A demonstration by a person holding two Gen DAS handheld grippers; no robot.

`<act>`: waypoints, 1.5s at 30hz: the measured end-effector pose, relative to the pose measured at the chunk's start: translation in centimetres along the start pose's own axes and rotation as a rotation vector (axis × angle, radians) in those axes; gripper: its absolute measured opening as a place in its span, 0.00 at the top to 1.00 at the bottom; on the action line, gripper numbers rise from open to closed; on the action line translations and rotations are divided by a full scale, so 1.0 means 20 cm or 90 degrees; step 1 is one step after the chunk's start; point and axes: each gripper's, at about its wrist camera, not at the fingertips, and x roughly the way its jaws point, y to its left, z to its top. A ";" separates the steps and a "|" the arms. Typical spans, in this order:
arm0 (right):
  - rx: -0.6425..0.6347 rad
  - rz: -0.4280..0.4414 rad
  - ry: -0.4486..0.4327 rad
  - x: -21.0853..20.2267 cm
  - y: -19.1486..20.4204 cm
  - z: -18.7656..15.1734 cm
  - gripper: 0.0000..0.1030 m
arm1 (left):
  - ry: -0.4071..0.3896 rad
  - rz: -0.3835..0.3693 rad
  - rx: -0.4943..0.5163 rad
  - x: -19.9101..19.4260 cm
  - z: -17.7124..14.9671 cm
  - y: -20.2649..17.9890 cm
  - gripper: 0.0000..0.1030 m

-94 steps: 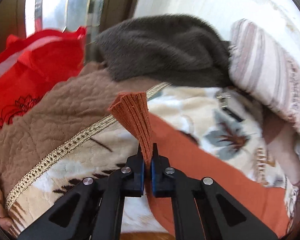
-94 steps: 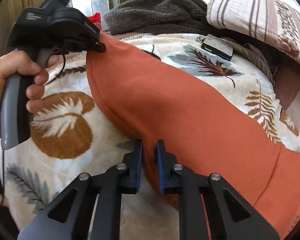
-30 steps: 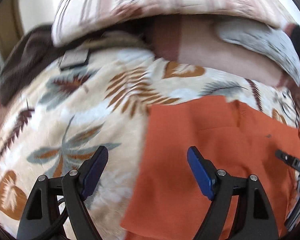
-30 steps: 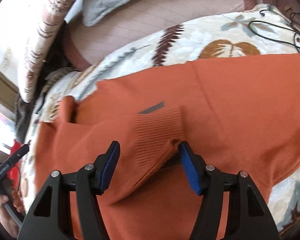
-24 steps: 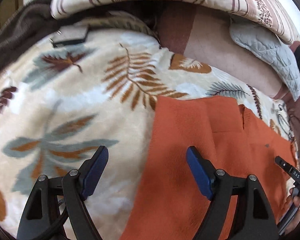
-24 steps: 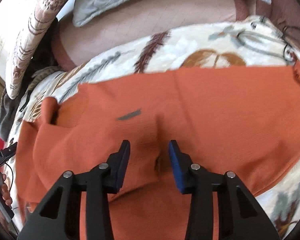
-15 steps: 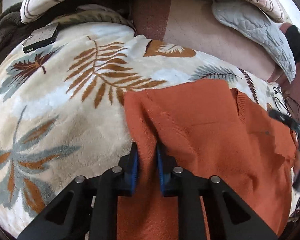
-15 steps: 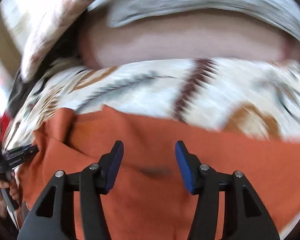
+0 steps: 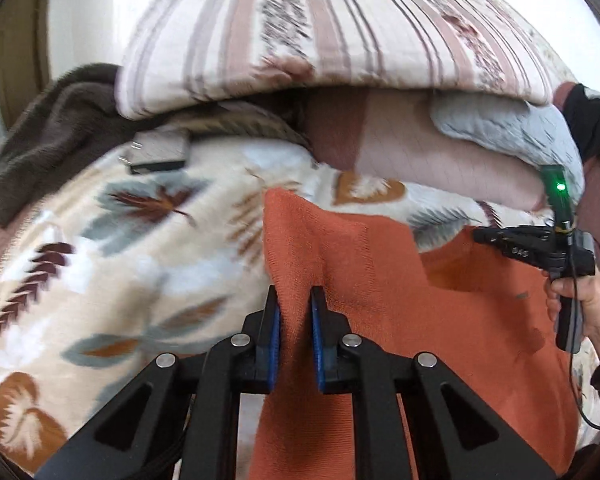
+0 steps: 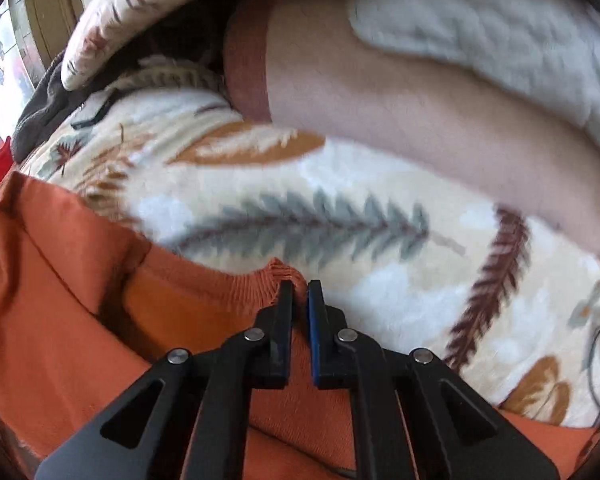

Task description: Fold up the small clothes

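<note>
The sweater [image 9: 380, 280] lies on the leaf-print blanket [image 9: 100, 248], on the person's near side of the pillows [image 9: 340, 40]. In the left wrist view it runs away to the right, its long axis stretching from the left gripper [image 9: 294, 300] toward the right gripper [image 9: 532, 248], which is held in a hand [image 9: 580, 312] at the far right edge of the cloth. Each gripper sits at its own end of the garment — neither is the nearer one for the whole piece, so the coming fold appears to turn on carrying both held edges together across the body of the cloth.

Left gripper: jaws nearly closed, with a raised ridge of orange knit pinched between the blue pads [image 9: 275, 336]. The fabric peaks upward just beyond the fingertips, which indicates that this edge is off the blanket.

Right gripper [image 10: 298, 292], own view: jaws closed to a thin slit on a ribbed hem [image 10: 256, 284] — a small tuft of knit stands just past the fingertips. The rest of the sweater trails to the left and below, with a loose fold [image 10: 60, 240] lying over it.

Probable step: both edges gripped, fold about to be carried over.
</note>
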 end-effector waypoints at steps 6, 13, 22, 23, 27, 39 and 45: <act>0.064 -0.102 -0.050 0.07 -0.09 0.00 0.93 | 0.070 0.072 -0.043 0.20 -0.10 0.15 0.88; 0.030 -0.120 -0.037 0.12 -0.03 -0.07 0.42 | 0.056 0.075 -0.031 0.15 -0.11 0.18 0.43; -0.039 0.020 -0.059 -0.39 0.30 -0.36 0.42 | 0.063 0.007 -0.077 -0.17 -0.26 0.21 0.28; -0.038 0.032 -0.053 -0.41 0.33 -0.41 0.42 | 0.070 -0.001 -0.081 -0.20 -0.30 0.21 0.29; 0.014 0.105 -0.021 -0.50 0.38 -0.61 0.42 | 0.099 -0.012 -0.085 -0.27 -0.44 0.20 0.29; 0.037 0.142 0.026 -0.41 0.69 -0.93 0.41 | 0.117 0.135 0.061 -0.07 -0.55 -0.01 0.85; -0.034 0.102 0.023 -0.44 0.80 -0.92 0.71 | 0.073 0.190 0.070 -0.18 -0.53 -0.02 0.89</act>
